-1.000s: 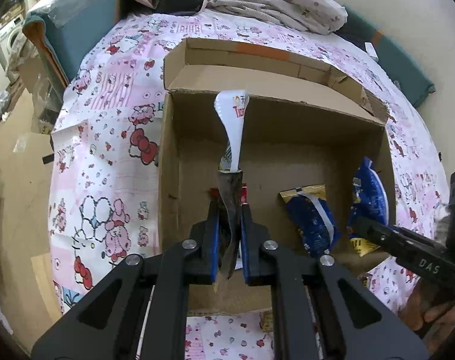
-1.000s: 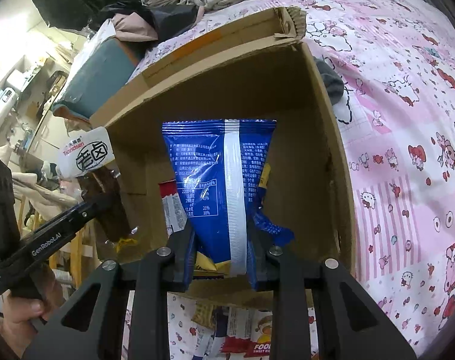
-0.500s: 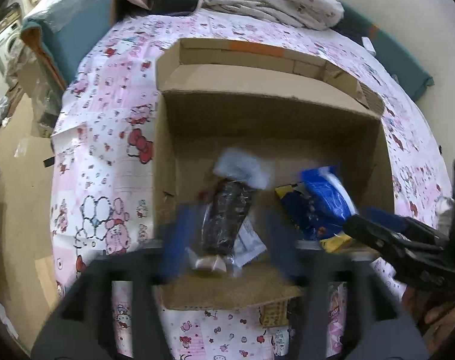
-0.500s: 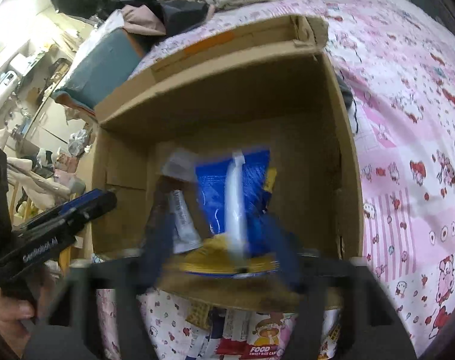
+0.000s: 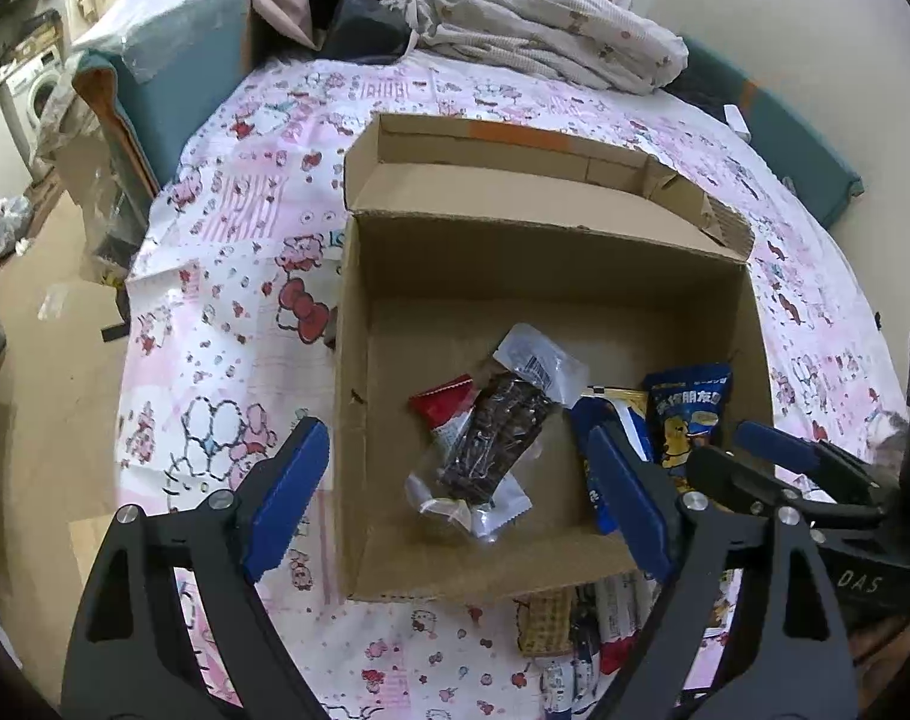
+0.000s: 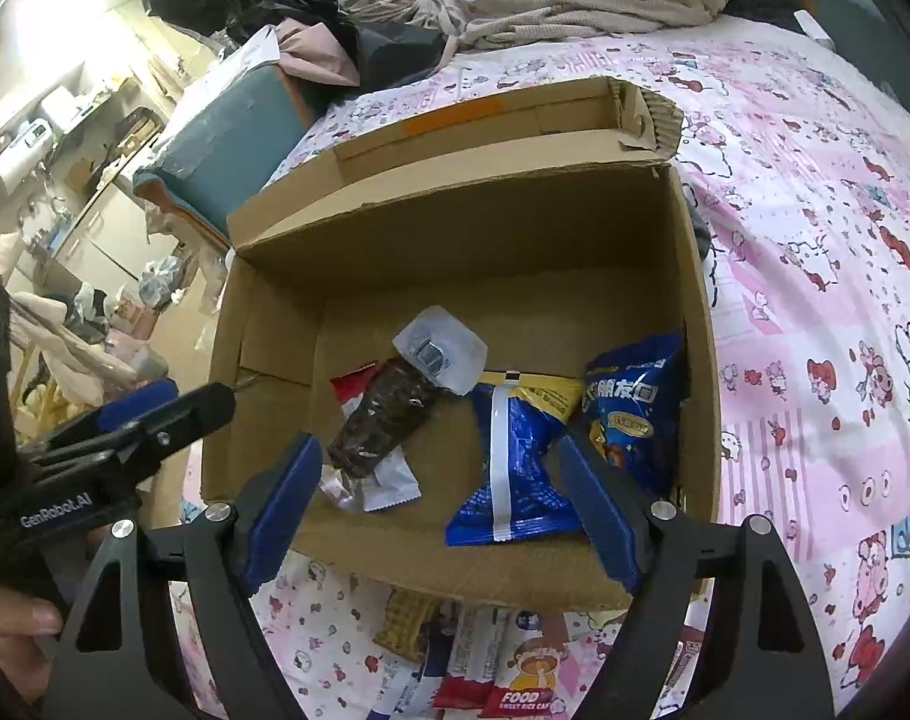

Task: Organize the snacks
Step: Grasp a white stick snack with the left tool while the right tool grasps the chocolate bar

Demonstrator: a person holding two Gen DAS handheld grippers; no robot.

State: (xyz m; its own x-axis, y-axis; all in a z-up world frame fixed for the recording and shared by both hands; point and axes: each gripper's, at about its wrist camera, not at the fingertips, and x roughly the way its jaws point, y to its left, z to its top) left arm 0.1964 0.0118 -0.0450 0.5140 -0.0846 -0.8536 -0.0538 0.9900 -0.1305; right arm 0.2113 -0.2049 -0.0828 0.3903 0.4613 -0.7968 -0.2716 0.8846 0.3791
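Both grippers, left (image 5: 457, 507) and right (image 6: 440, 507), hang spread and empty over the cardboard box (image 5: 359, 360), where the dark snack packet (image 5: 493, 429) and blue chip bags (image 6: 514, 456) lie. Next probably comes fetching the loose snacks (image 6: 502, 681) beside its near wall.

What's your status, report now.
Left gripper and right gripper: jaws open, empty. Dark snack pack and blue packet lie inside cardboard box. More snacks outside, before its near wall.
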